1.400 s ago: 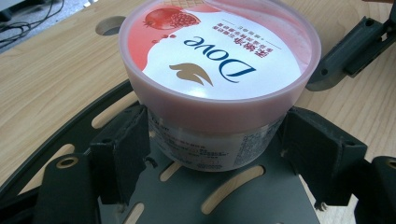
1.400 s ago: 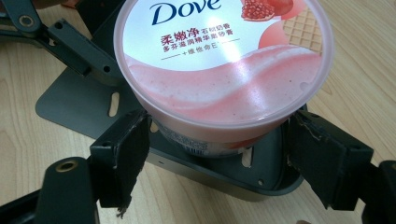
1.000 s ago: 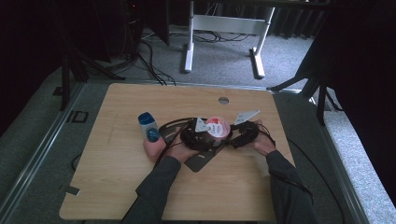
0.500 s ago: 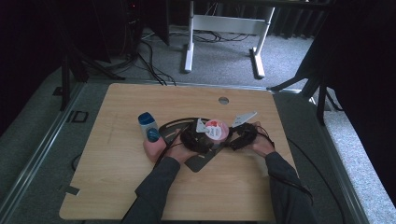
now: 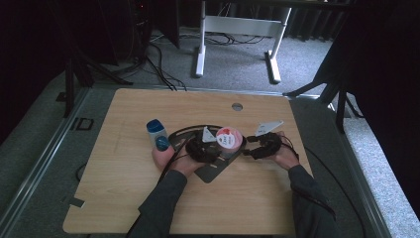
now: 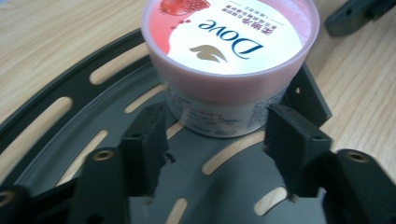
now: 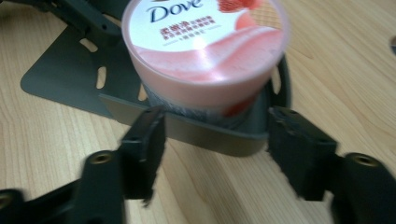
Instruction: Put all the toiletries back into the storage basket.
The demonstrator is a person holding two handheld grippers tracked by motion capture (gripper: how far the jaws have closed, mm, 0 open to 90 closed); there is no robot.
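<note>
Both tongs, left [image 6: 212, 140] and right [image 7: 212, 140], have just been closing in on the pink Dove tub [image 5: 229, 139] (pads not quite touching it yet), which hasn't budged from the dark slotted tray [image 5: 210, 170] mid-tabletop [image 5: 124, 198].

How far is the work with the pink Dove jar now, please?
Done: both grippers are at the Dove jar, which stands on the dark slotted plate. In hand: the left gripper and right gripper have just been closing, jaws either side of it, not yet pressing. Left: grip and lift.
</note>
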